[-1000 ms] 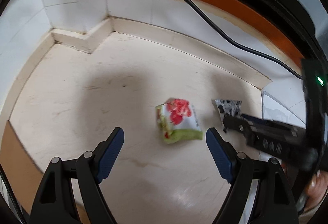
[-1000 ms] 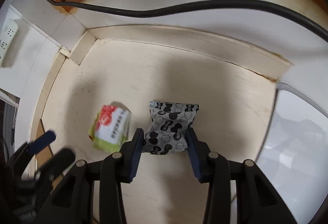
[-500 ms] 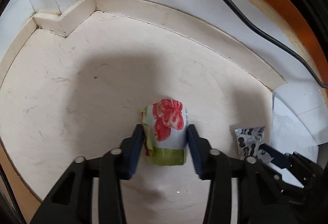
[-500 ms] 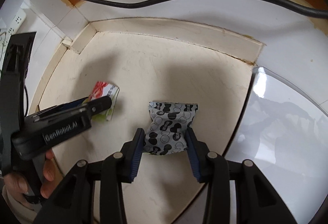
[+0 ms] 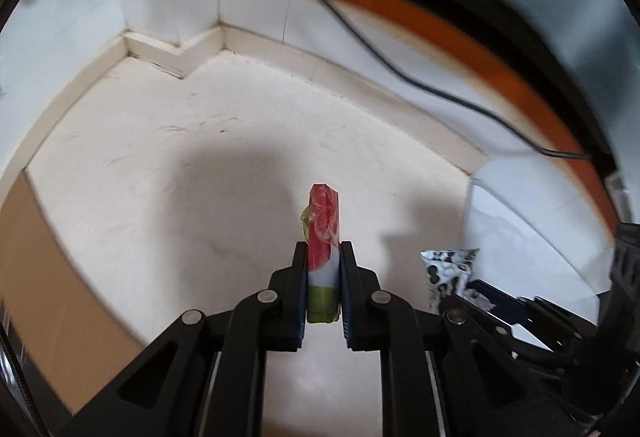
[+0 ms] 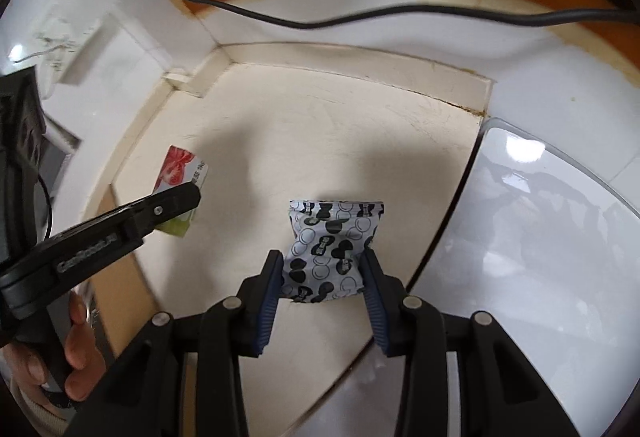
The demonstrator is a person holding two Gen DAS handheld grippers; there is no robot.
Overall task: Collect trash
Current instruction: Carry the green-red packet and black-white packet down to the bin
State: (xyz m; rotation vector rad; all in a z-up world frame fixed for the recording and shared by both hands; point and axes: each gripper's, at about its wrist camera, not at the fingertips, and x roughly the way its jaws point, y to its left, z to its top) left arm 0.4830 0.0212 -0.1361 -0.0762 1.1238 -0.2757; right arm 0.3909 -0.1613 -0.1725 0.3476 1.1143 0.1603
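Your left gripper (image 5: 323, 264) snapped closed on the red-and-green packet (image 5: 322, 233); your right gripper (image 6: 322, 271) already gripped the bow-print packet (image 6: 330, 248). Both lifted, ready for binning.

The red, white and green packet (image 5: 322, 237) stood edge-on, squeezed narrow and lifted clear of the cream floor (its red-printed end pointing away, its green end nearest the camera). The silver wrapper (image 6: 328, 249), printed with black bows and circles, was pinched in at its waist, its crimped top edge level.
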